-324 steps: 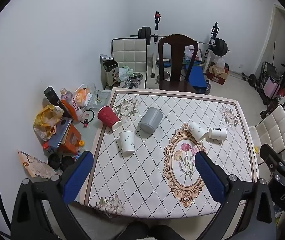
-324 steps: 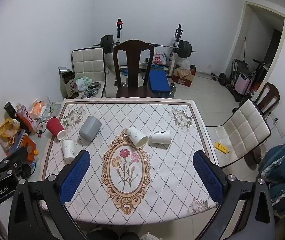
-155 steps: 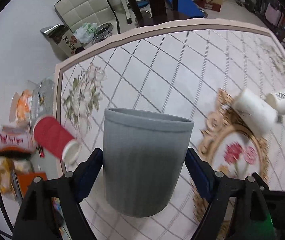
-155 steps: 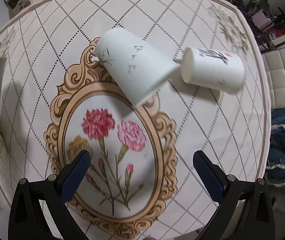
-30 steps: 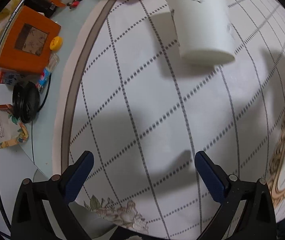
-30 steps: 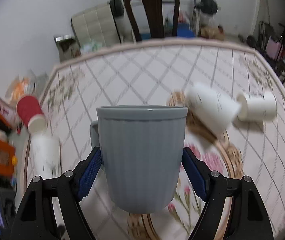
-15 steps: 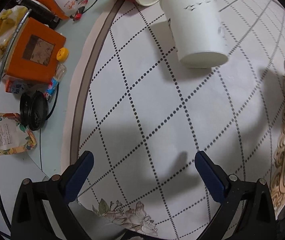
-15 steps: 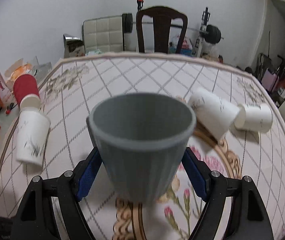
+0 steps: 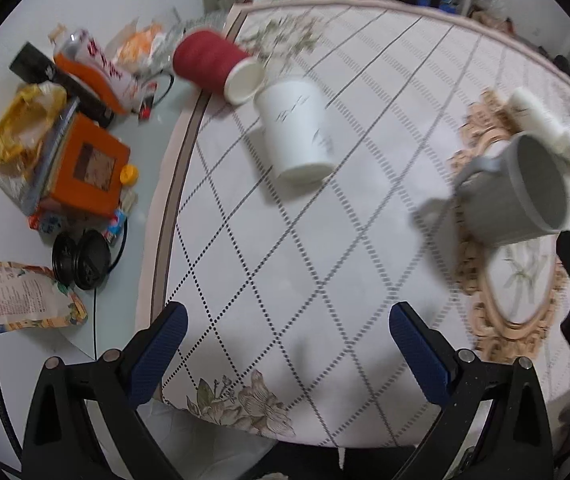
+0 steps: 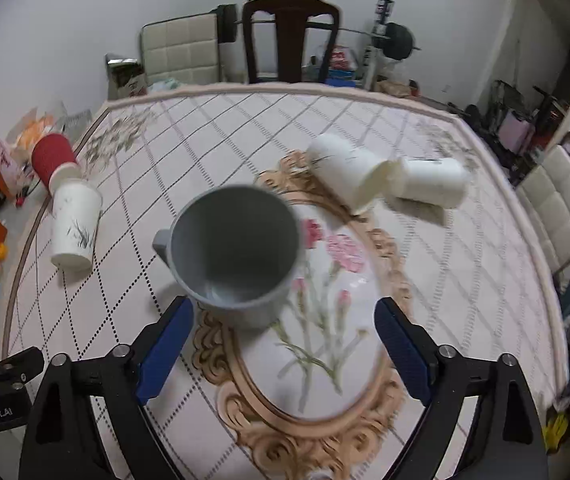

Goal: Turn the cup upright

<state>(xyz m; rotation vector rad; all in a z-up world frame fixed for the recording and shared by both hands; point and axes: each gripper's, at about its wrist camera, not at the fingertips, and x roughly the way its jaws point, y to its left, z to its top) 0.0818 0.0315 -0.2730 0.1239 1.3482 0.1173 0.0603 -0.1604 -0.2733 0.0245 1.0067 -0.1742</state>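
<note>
The grey ribbed mug [image 10: 237, 252] stands upright, mouth up, on the patterned tablecloth at the left edge of the flower medallion. It also shows in the left wrist view [image 9: 513, 196]. My right gripper [image 10: 283, 340] is open, its blue pads wide apart just in front of the mug, not touching it. My left gripper [image 9: 289, 356] is open and empty over the table's front left part. A white paper cup [image 9: 297, 128] stands upside down; a red cup [image 9: 217, 66] lies on its side behind it.
Two white cups [image 10: 349, 172] [image 10: 431, 182] lie on their sides beyond the medallion. Clutter sits left of the cloth: an orange box [image 9: 85, 168], black headphones [image 9: 81, 258], bags. Chairs [image 10: 289, 36] stand behind the table.
The right gripper was shut on the grey mug, held in the air. Now the mug stands on the cloth and the jaws have opened and drawn back. The left gripper view tilted up.
</note>
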